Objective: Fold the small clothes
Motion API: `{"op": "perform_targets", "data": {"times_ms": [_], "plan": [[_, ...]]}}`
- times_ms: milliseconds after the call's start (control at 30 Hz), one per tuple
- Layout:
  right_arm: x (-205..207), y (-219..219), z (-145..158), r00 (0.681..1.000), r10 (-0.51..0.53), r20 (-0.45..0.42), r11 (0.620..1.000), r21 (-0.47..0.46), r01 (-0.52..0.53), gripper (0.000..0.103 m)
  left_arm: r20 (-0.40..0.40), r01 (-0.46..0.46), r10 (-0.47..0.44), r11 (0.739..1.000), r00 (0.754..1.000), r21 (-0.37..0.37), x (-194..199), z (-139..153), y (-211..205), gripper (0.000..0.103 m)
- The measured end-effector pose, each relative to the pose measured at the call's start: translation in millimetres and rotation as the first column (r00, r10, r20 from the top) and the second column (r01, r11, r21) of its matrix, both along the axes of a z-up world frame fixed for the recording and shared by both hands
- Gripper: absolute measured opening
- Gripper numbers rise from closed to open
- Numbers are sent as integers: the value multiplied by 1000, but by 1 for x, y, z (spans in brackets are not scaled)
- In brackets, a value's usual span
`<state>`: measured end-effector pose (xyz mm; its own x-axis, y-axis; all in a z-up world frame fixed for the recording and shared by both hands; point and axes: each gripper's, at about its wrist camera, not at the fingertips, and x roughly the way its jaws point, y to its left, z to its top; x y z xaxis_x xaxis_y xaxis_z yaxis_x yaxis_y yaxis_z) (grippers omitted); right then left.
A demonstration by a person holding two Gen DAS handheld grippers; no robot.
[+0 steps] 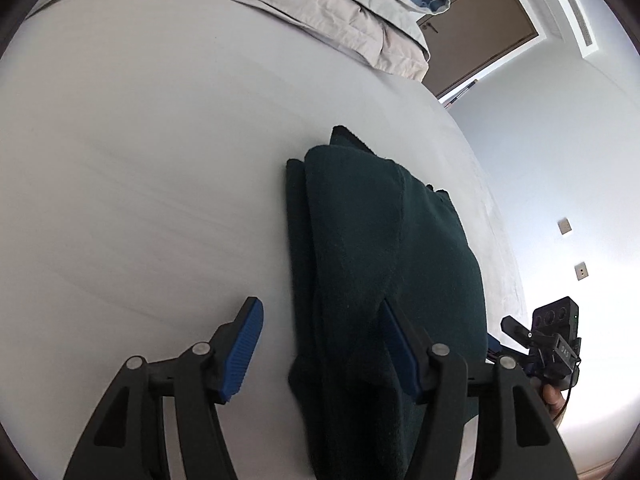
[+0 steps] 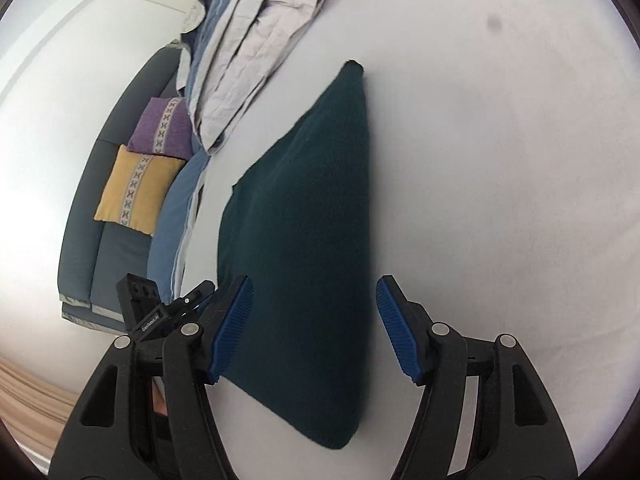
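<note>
A dark green knitted garment (image 1: 372,264) lies folded into a long narrow stack on the white bed sheet (image 1: 140,168). My left gripper (image 1: 320,344) is open just above its near end, with the cloth between the blue pads but not clamped. In the right wrist view the same garment (image 2: 304,232) lies lengthwise on the sheet (image 2: 500,200). My right gripper (image 2: 314,328) is open over its near end, its jaws standing wide on either side. The right gripper also shows in the left wrist view (image 1: 548,344), beyond the bed edge.
A folded pale and blue duvet (image 1: 320,4) lies at the far end of the bed, also in the right wrist view (image 2: 248,52). A dark sofa (image 2: 92,208) with a yellow cushion (image 2: 136,192) and a purple cushion (image 2: 160,128) stands beside the bed. A brown door (image 1: 480,28) is behind.
</note>
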<state>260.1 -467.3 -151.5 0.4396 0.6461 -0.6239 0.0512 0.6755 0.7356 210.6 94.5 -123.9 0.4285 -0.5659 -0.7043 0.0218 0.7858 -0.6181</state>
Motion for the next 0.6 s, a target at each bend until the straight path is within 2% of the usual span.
{"op": "perform_targets", "data": {"times_ms": [167,367,500,600], "plan": [[19,5,-23,999,3,-44,998,55,-1,63,-63,10,-14,998,998,-65,17,-9,1,66],[34,21,-35,997,36,-71,994,109,-28,63,-153,-10,-21,981,988,-196,35,-25,12,66],[38,28,-39,996,39,-77,993,115,-30,64,-175,9,-42,983,984,-185,42,-24,3,65],[41,32,-39,996,55,-76,994,102,-47,64,-195,16,-60,975,979,-221,49,-27,-3,65]]}}
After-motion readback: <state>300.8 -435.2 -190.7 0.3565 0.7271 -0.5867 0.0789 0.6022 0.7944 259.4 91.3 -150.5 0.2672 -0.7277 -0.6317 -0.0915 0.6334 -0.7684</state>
